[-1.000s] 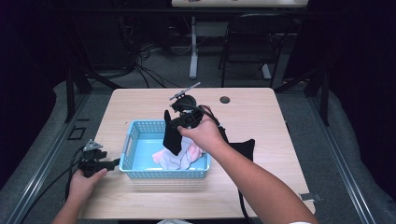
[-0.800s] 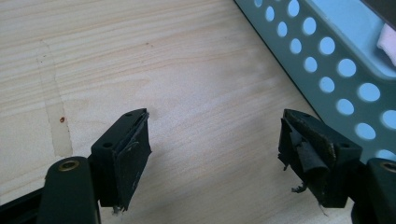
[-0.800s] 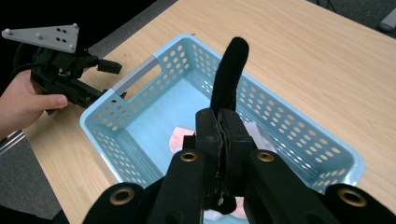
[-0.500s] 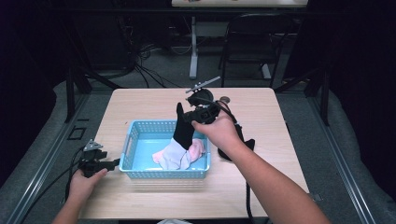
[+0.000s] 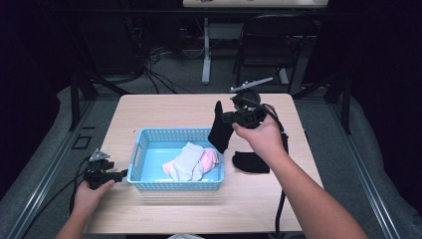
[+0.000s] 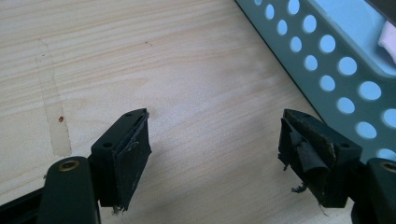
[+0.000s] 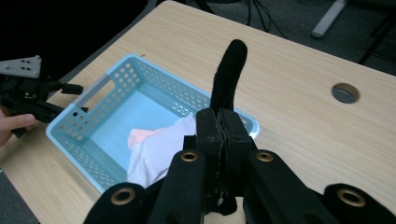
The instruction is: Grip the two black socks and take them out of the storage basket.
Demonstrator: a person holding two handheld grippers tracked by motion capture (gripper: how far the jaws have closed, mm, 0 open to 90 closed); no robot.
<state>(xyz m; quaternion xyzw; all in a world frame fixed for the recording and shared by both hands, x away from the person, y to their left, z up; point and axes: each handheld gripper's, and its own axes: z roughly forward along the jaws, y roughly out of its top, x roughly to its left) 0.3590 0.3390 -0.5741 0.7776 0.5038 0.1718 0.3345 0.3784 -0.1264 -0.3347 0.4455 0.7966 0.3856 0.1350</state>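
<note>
A black sock (image 5: 219, 132) hangs from my right gripper (image 5: 222, 118), which is shut on it above the right rim of the blue basket (image 5: 174, 132). In the right gripper view the jaws (image 7: 219, 126) are pressed together, with the black sock (image 7: 228, 74) sticking up past them. A white sock (image 5: 186, 160) and a pink sock (image 5: 211, 158) lie in the basket. A second black sock (image 5: 250, 162) lies on the table just right of the basket. My left gripper (image 5: 119, 174) rests at the basket's left side, open (image 6: 215, 126), with only bare table between its pads.
The wooden table (image 5: 164, 107) has bare room behind and in front of the basket. A round cable hole (image 7: 345, 92) sits in the table's far part. A chair (image 5: 268, 45) and cables on the floor lie beyond the far edge.
My right gripper has carried the black sock up and to the right, from over the basket's middle to its right rim. The left gripper has stayed in place.
</note>
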